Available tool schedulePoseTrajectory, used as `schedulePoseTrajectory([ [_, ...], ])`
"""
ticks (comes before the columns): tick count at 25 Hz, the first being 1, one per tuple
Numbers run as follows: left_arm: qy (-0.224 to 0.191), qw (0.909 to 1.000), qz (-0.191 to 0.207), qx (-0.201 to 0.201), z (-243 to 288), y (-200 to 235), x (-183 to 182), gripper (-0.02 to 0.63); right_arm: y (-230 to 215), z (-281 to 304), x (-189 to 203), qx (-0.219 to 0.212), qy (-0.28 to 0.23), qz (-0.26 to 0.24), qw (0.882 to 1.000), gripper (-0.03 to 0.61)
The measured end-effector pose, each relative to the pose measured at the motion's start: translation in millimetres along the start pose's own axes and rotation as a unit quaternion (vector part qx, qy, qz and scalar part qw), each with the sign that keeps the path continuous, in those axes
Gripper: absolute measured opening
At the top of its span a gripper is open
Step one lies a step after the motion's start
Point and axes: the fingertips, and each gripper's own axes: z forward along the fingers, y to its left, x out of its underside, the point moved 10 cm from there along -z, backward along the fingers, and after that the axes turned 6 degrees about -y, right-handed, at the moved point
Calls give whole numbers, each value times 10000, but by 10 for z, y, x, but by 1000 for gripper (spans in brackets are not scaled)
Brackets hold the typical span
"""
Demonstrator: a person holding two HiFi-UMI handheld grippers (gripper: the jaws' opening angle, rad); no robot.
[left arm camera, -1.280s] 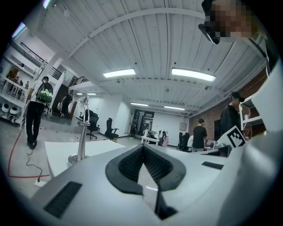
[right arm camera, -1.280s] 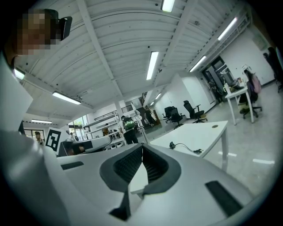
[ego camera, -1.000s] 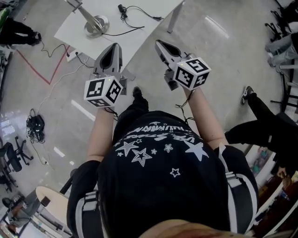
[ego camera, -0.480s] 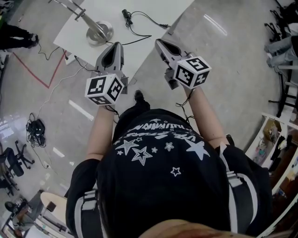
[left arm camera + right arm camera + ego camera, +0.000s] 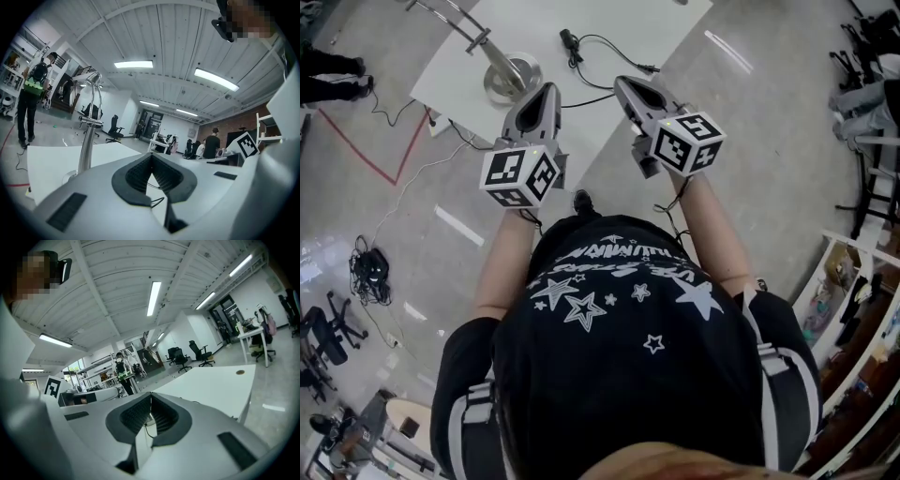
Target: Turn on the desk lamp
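Observation:
The desk lamp has a round silver base (image 5: pixel 514 77) and a thin metal arm (image 5: pixel 459 21), and stands on a white table (image 5: pixel 609 23). Its black cord (image 5: pixel 609 45) runs over the tabletop past a small black inline switch (image 5: pixel 572 39). My left gripper (image 5: pixel 546 89) is shut and empty, its tip over the table edge just right of the base. In the left gripper view, the lamp stem (image 5: pixel 86 145) rises left of the left gripper (image 5: pixel 151 157). My right gripper (image 5: pixel 623 84) is also shut and empty, beside the cord. In the right gripper view, the right gripper (image 5: pixel 150 399) points over the table (image 5: pixel 211 385).
A person's dark legs (image 5: pixel 328 75) show at the far left, and that person (image 5: pixel 30 98) stands beyond the table. Red tape (image 5: pixel 375 155), a cable bundle (image 5: pixel 370 267) and office chairs (image 5: pixel 323 328) are on the floor at left. Shelving (image 5: pixel 853 309) lines the right.
The table and lamp have come closer and lower in the head view. Both grippers now reach over the table edge, the left one shifted slightly right. Both stay shut.

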Motion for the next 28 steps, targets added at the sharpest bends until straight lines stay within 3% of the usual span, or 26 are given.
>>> schedulePoseTrajectory([
  [13,-60,9998,-194,15,192,302,-7,8,-108,306,-111,159,84,-110,9998,6],
  [17,-93,9997,-162,-149,233,270,26,8,-259,476,-219,-66,151,-234,9996,6],
  [28,-138,9953,80,-954,571,193,100,8,-814,1081,-392,-810,380,29,9960,6],
])
